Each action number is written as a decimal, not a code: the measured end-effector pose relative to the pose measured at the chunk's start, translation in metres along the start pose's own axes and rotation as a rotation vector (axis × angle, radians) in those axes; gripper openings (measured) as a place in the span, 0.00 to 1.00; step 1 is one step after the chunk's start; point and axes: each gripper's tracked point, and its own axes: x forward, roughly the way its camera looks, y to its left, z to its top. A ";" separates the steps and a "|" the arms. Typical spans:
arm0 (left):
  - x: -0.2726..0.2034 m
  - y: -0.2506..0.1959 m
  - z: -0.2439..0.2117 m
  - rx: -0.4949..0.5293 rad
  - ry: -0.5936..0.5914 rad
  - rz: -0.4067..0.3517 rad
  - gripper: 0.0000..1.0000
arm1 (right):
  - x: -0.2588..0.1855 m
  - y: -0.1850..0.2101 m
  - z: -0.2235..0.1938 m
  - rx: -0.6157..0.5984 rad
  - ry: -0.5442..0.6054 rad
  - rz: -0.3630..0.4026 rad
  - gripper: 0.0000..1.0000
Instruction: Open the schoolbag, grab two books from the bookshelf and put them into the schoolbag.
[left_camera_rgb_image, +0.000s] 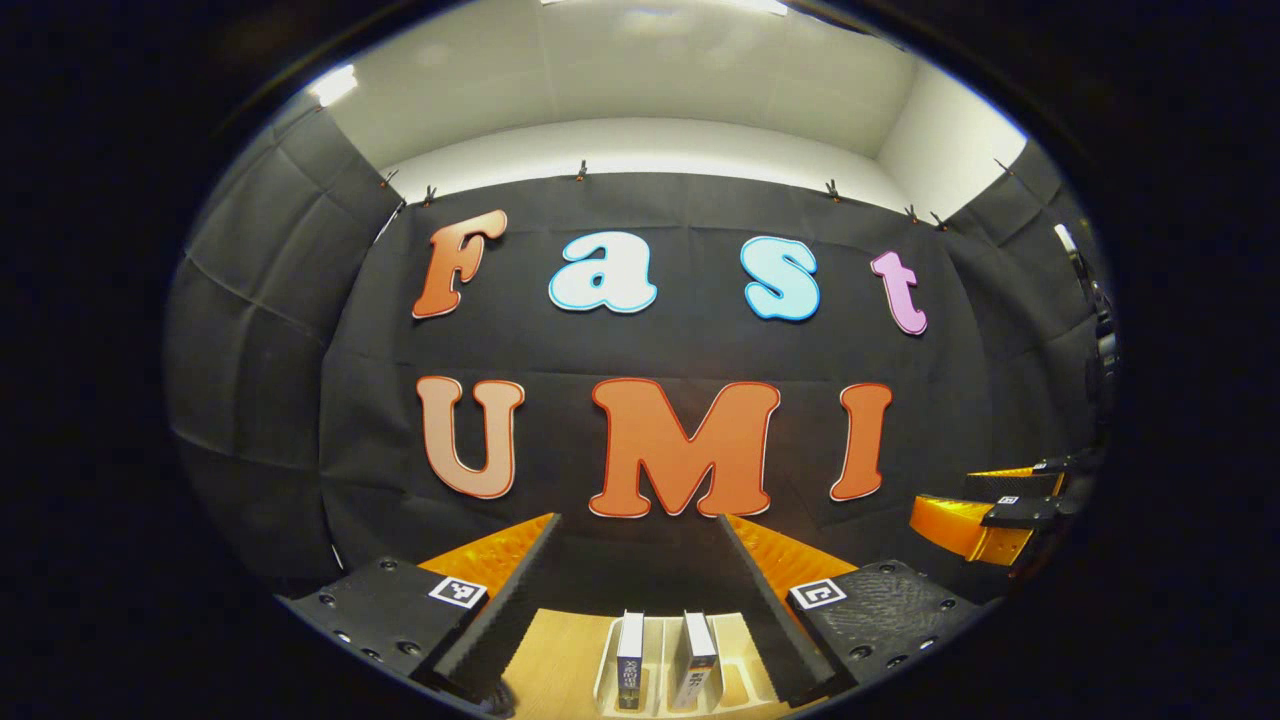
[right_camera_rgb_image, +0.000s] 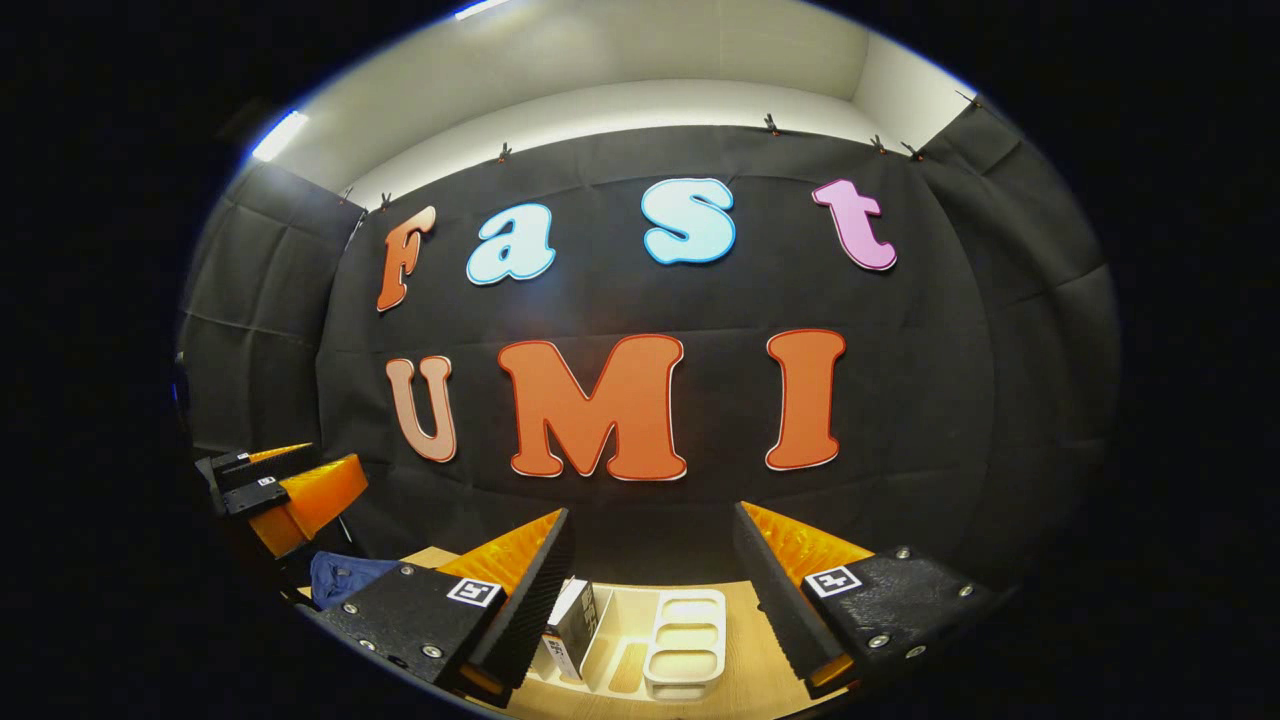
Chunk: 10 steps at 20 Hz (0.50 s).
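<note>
Two upright books (left_camera_rgb_image: 630, 660) (left_camera_rgb_image: 695, 660) standing in a white slotted plastic bookshelf (left_camera_rgb_image: 740, 650) on the wooden table (left_camera_rgb_image: 560, 650), between the spread left gripper (left_camera_rgb_image: 640, 600), right gripper (right_camera_rgb_image: 650, 590) likewise spread wide, blue fabric schoolbag (right_camera_rgb_image: 345, 578) at left.

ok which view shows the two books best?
Left gripper view: both books stand upright in the white rack, spines facing the camera. Right gripper view shows one book, partly behind a finger.

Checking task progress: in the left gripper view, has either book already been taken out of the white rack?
No: both books stand upright in the white rack, and the left gripper is open and empty.
</note>
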 end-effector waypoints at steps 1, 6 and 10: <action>0.001 0.001 -0.008 0.015 0.014 0.011 0.92 | 0.000 -0.001 -0.003 0.001 0.005 0.010 0.94; -0.018 0.036 -0.073 0.051 0.173 0.119 0.95 | -0.001 0.000 -0.023 0.023 0.036 0.059 0.94; -0.044 0.093 -0.122 0.105 0.304 0.203 0.94 | -0.001 0.009 -0.047 0.020 0.106 0.078 0.94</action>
